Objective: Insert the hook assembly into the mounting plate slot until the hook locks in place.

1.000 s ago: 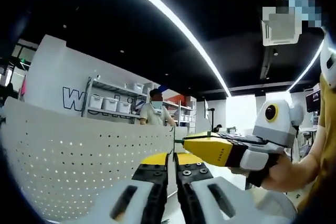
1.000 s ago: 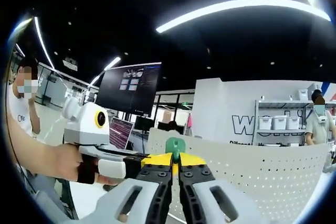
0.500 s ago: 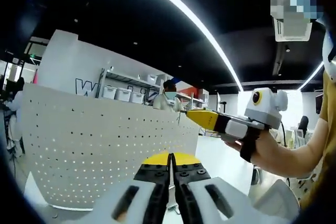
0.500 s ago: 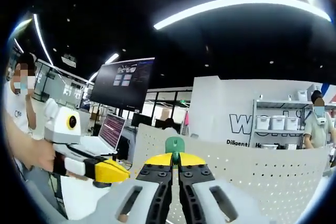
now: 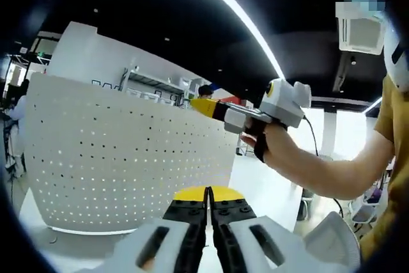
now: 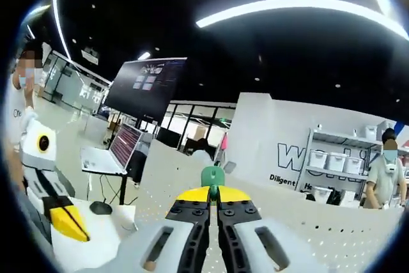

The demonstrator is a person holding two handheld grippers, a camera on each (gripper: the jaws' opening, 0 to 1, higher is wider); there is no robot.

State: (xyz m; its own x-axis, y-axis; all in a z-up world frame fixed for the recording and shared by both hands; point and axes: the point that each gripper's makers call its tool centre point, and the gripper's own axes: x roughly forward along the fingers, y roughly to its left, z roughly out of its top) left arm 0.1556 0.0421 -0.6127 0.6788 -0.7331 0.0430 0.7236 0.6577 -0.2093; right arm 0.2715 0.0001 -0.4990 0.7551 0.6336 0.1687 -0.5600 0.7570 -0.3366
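A white perforated mounting plate [image 5: 128, 164] stands upright and curves across the left gripper view. In the right gripper view the mounting plate [image 6: 307, 222] spreads low behind my jaws. My right gripper [image 6: 213, 191] is shut on a small green hook [image 6: 212, 176] that pokes up between its yellow tips. A hand holds the right gripper [image 5: 203, 105] level with the plate's top edge in the left gripper view. My left gripper [image 5: 208, 191] is shut, with nothing showing between its jaws. In the right gripper view the left gripper [image 6: 67, 220] sits low at the left.
A large dark monitor [image 6: 144, 87], an open laptop [image 6: 118, 155] and a mouse [image 6: 100, 207] stand at the left on a white table. Shelves with white bins [image 6: 332, 164] and a person [image 6: 386, 180] are behind the plate. The holder's forearm [image 5: 319, 171] crosses the right side.
In the left gripper view the right gripper has gone up and leftward to the plate's top edge. In the right gripper view the left gripper has dropped to the lower left. Both cameras shifted.
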